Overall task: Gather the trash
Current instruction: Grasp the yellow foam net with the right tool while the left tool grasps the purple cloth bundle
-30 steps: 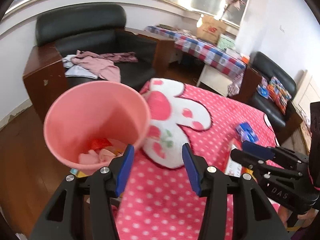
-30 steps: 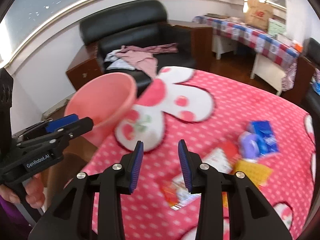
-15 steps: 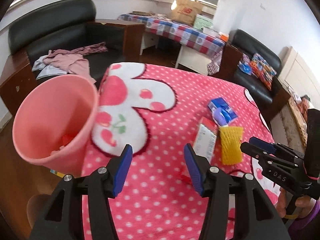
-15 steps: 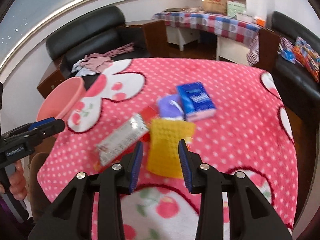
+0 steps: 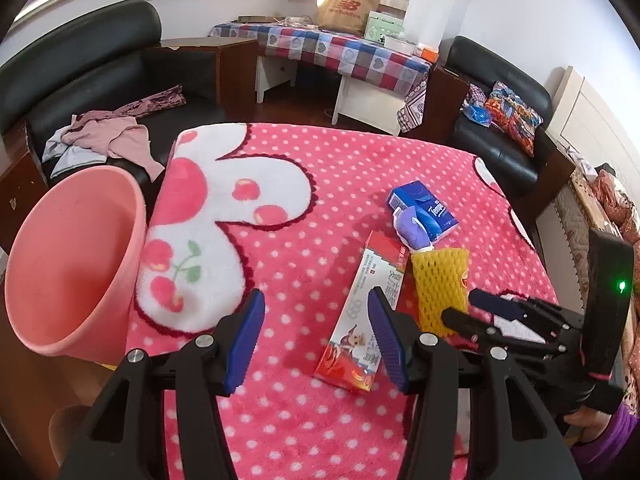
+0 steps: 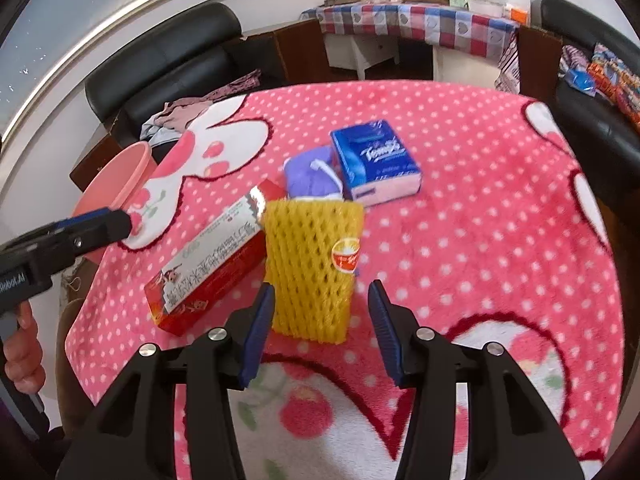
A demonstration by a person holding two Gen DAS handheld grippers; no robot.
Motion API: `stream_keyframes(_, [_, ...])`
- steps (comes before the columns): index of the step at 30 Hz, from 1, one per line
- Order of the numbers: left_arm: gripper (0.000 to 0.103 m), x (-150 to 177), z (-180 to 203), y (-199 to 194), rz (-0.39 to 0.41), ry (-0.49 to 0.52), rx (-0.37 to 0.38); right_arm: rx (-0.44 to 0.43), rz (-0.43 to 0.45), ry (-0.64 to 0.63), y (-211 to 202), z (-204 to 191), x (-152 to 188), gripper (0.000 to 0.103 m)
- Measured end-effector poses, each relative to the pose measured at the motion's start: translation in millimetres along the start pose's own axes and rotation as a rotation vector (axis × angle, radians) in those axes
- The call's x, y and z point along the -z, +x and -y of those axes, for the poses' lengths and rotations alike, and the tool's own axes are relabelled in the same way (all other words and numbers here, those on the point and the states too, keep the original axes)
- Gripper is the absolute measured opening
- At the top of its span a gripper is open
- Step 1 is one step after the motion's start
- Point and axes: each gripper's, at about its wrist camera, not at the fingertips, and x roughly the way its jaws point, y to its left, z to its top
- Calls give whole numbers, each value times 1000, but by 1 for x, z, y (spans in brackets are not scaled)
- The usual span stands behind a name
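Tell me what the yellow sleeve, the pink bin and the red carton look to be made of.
Yellow sleeve: soft foam netting, matte, judging by its open diamond mesh. Pink bin: probably plastic, smooth with a faint sheen and a thin moulded rim. Red carton: printed cardboard, likely glossy, with sharp folded edges and a bright glare on top.

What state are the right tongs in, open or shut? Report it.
Open, and opening. The right tongs stand spread before the yellow foam net on the pink blanket, pads clear of its sides, gripping nothing.
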Motion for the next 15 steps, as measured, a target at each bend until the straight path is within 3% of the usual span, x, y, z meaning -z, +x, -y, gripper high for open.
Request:
stream_keyframes(1, [53,-1,1,2,-3,0,0,-6,-1,-2,2,0,1,47])
stream_keyframes(2, [53,-3,3,4,-7,-1,2,-8,-4,-4,3,0,2,35])
stream_keyframes(5, [53,-8,10,12,-16,4,17,-17,-11,-7,5,1,4,16])
stream_keyframes(7, [53,-11,17,16,-18,21,24,-19,-3,-14,4,3,4,10])
stream_keyframes(15, [53,-31,46,40,-32,73,60,-12,69,26,-25,24,5,9])
